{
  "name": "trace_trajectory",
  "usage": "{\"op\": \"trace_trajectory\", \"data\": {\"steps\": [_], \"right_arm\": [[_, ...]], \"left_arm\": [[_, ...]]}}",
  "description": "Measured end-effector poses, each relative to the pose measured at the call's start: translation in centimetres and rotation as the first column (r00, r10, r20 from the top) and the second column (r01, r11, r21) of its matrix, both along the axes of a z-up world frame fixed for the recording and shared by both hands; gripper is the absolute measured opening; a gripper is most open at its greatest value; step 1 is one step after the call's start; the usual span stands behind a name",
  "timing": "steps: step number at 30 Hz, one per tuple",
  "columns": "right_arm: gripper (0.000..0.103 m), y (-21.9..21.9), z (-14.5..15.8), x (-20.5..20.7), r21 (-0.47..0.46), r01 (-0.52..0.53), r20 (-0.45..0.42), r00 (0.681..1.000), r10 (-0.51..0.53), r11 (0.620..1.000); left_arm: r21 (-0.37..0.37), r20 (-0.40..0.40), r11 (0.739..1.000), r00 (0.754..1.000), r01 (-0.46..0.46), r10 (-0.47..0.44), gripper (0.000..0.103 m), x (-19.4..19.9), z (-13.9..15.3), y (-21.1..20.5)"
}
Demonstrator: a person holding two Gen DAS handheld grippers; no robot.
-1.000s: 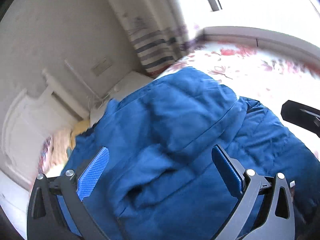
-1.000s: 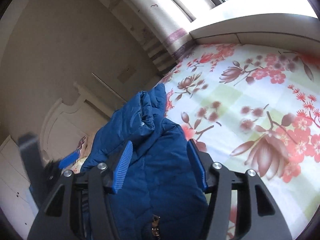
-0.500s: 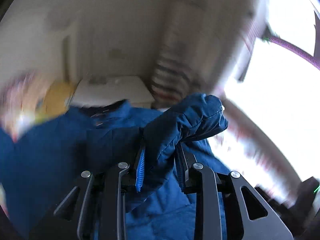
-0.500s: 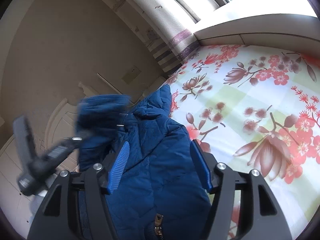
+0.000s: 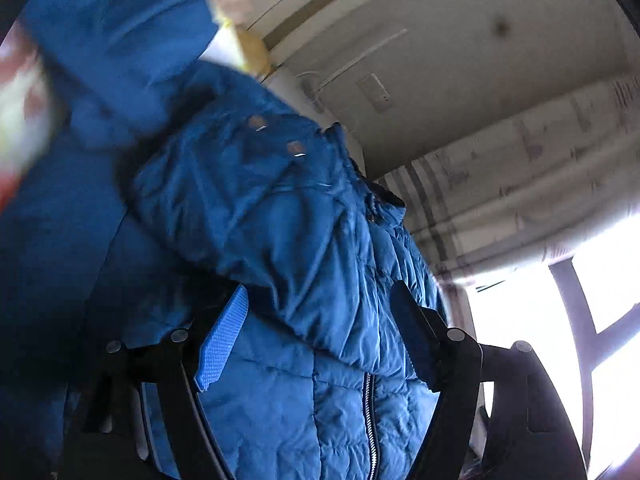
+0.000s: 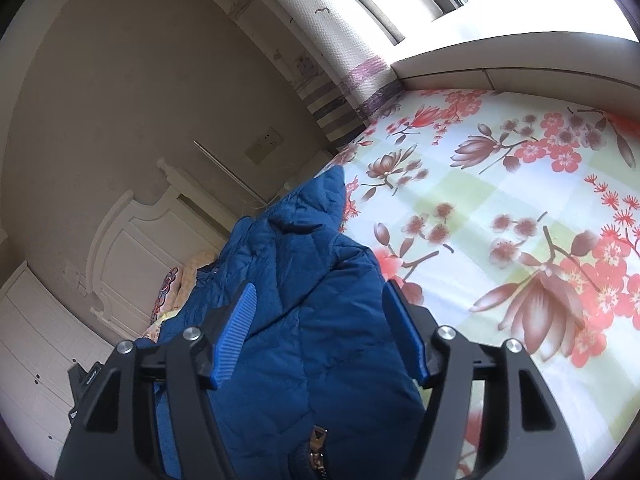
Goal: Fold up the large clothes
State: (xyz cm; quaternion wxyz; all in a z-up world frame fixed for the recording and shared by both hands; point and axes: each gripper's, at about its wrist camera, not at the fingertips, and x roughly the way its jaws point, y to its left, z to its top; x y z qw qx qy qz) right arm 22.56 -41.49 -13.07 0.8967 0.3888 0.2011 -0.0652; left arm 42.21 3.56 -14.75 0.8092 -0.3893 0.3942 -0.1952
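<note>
Blue jacket (image 6: pixel 304 320) lying lengthwise on floral bed (image 6: pixel 500 208), hood pointing toward headboard (image 6: pixel 132 248); left gripper (image 5: pixel 320 328) and right gripper (image 6: pixel 320 320) both hovering spread wide, gripping nothing.

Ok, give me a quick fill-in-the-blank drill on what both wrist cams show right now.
1. The garment being folded is a quilted jacket coloured ____.
2. The bedsheet under it carries a ____ print.
3. The fingers of the right gripper stand ____, jacket fabric showing between them.
4. The jacket's front closes with a ____, seen running down in the left wrist view.

Missing words: blue; floral; open; zipper
</note>
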Motion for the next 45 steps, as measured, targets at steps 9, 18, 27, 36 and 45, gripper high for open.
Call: {"op": "trace_trajectory", "data": {"steps": [9,18,27,36,45], "right_arm": [[0.066,0.4,0.2,0.4,-0.033,-0.005,-0.022,1.0,0.004,0.999],[0.066,3.8,1.5,2.9,-0.187,-0.18,-0.146,0.977,0.154,0.966],[0.066,3.5,0.0,11.3,0.014,-0.293,-0.276,0.918,0.285,0.956],[0.003,0.3,-1.2,8.6,0.107,-0.143,-0.113,0.981,0.154,0.984],[0.018,-1.4,-2.8,7.7,0.229,-0.131,-0.089,0.984,0.155,0.965]], "left_arm": [[0.054,-0.019,0.996,0.997,-0.071,0.072,0.054,1.2,0.2,-0.6],[0.172,0.095,0.983,0.994,-0.063,0.047,0.009,0.2,0.7,-1.8],[0.174,0.102,0.984,0.994,-0.044,0.027,0.009,0.2,0.6,-2.0],[-0.063,-0.027,0.997,0.999,-0.033,0.032,0.024,1.2,-2.3,0.4],[-0.067,0.016,0.996,0.998,-0.062,0.063,0.044,0.6,-1.8,0.0]]}}
